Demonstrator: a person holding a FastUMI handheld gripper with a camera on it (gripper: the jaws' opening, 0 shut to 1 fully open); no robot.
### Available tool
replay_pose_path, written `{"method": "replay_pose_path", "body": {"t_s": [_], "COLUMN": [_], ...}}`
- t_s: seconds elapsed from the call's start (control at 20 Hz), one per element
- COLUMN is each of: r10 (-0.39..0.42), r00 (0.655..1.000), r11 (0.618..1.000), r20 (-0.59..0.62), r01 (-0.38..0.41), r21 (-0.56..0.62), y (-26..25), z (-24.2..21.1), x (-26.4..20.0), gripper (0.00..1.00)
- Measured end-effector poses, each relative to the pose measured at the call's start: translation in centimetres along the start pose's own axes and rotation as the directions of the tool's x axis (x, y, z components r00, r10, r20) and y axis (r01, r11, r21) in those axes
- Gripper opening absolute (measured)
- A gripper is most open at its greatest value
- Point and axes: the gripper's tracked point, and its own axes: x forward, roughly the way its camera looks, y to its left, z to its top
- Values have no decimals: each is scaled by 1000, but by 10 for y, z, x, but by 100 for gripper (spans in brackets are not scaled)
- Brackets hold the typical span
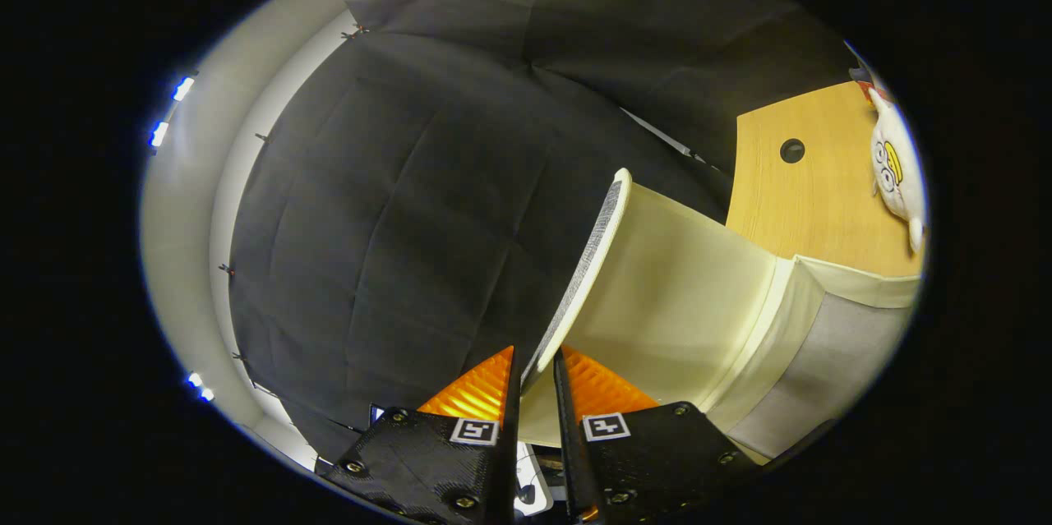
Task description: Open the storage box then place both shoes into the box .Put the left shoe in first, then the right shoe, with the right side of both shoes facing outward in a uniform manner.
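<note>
The storage box (830, 344) stands just right of my fingers, cream-sided with a grey fabric panel. Its lid (657, 287) is swung up, with the cream inner face turned to the right and a grey woven edge running up from my fingertips. My gripper (536, 369) is shut on the lower edge of that lid, one finger on each side of it. The view is tilted, and beyond the lid is the black cloth wall.
A wooden table top (814, 196) with a round cable hole lies beyond the box. On its far right part lies a white plush toy (896, 172). A pale wall with small lights curves round behind the cloth, left of my fingers.
</note>
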Motion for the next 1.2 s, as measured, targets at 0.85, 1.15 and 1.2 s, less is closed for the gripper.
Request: {"method": "replay_pose_path", "body": {"t_s": [0.85,1.15,1.2], "r10": [-224,-305,-311], "r00": [975,951,948], "r11": [971,948,947], "r20": [9,58,64], "r01": [224,309,315], "r21": [-86,-79,-64], "y": [-22,-49,-52], "z": [-9,-7,-7], "x": [-24,-79,-91], "gripper": [33,81,83]}}
